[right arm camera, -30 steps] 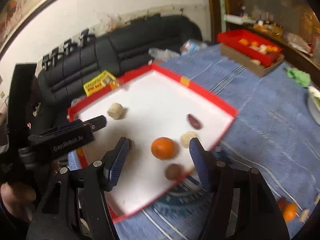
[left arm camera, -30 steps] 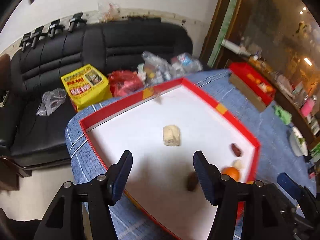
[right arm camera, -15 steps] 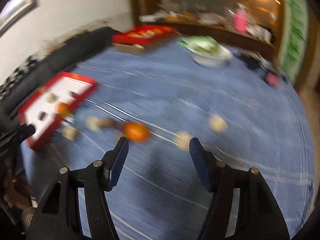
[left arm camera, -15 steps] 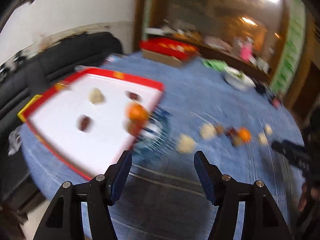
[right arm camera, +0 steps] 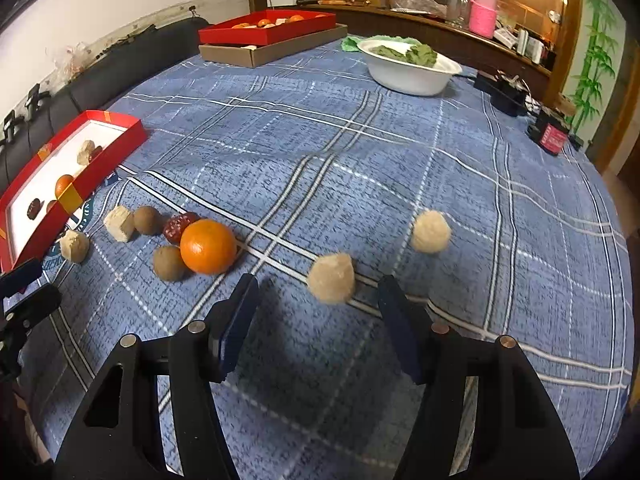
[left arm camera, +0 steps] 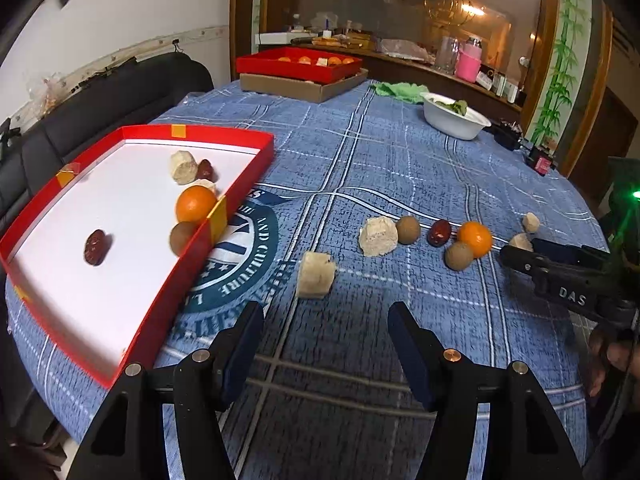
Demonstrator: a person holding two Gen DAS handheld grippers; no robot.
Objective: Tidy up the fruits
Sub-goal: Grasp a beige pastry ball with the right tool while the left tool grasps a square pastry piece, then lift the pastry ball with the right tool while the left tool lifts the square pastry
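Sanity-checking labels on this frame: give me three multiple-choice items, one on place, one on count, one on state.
1. Where is the bowl?
A on a chair
B on the cloth
C on the floor

2. Oranges in the near tray?
A none
B one
C three

3. Left tool?
A open, empty
B shut on a cup
C fully shut

Key: B, it stands on the cloth at the far side; B, a single one lies by the rim; A, the fingers stand apart with nothing between.

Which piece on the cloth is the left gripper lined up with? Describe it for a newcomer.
Start at the red tray on the blue cloth. Just off its near right side sits a pale beige chunk, alone, ahead of the left gripper. Unlike the row beyond, nothing touches it.
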